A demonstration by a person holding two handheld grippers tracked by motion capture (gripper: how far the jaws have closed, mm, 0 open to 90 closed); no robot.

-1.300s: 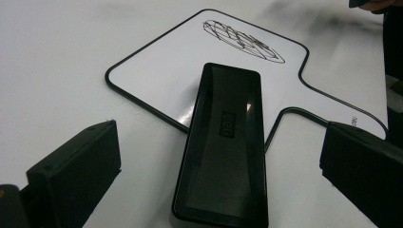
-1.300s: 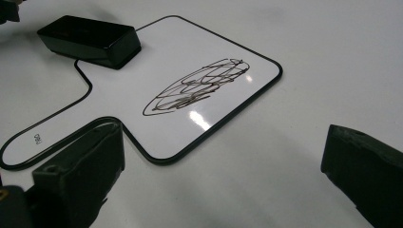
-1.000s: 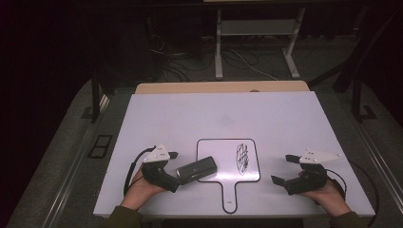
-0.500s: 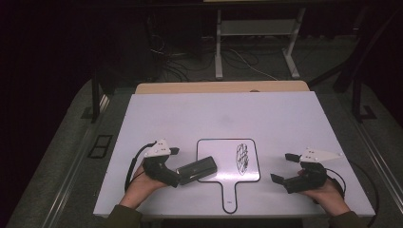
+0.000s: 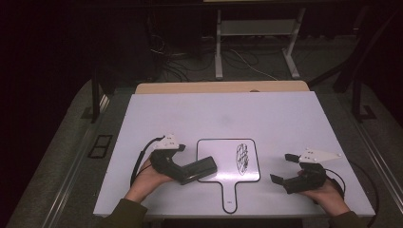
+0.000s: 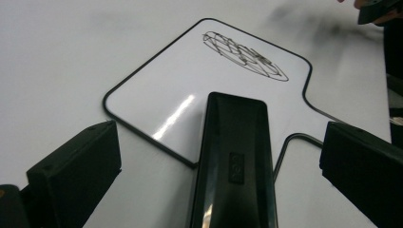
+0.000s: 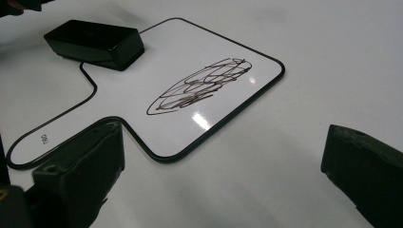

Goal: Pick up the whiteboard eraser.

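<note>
- Since the earlier high-view frames, the left gripper [image 5: 190, 167] has been brought slightly closer to the whiteboard [image 5: 223, 159]; the black eraser [image 5: 198, 169] between its fingers looks hardly shifted.
- Eraser position: front end lies over the whiteboard's near-left corner, rear end off the board on the white counter [image 5: 266, 114], lying flat and angled toward the scribble [image 5: 242, 157].
- In the left gripper view, the eraser [image 6: 235, 156] is seen lying between the two fingers [image 6: 78, 166] with a clear gap on each side; the fingers are spread, nothing is clamped yet.
- The scribble [image 6: 244, 56] is untouched, well apart from the eraser's front end, toward the whiteboard's far-right part.
- The right gripper [image 5: 283, 167] is held to the right of the whiteboard, near but not touching it, fingers spread and empty; in the right gripper view, its fingers [image 7: 81, 166] frame the handle side of the whiteboard [image 7: 199, 52].
- Judgement: the eraser is lined up for a grasp; wiping not begun.
- Next step likely calls for the fingers to be closed on the eraser's long sides, then a push across the scribble.
- Risk: whiteboard may slide under the wipe unless pinned by the right gripper.
</note>
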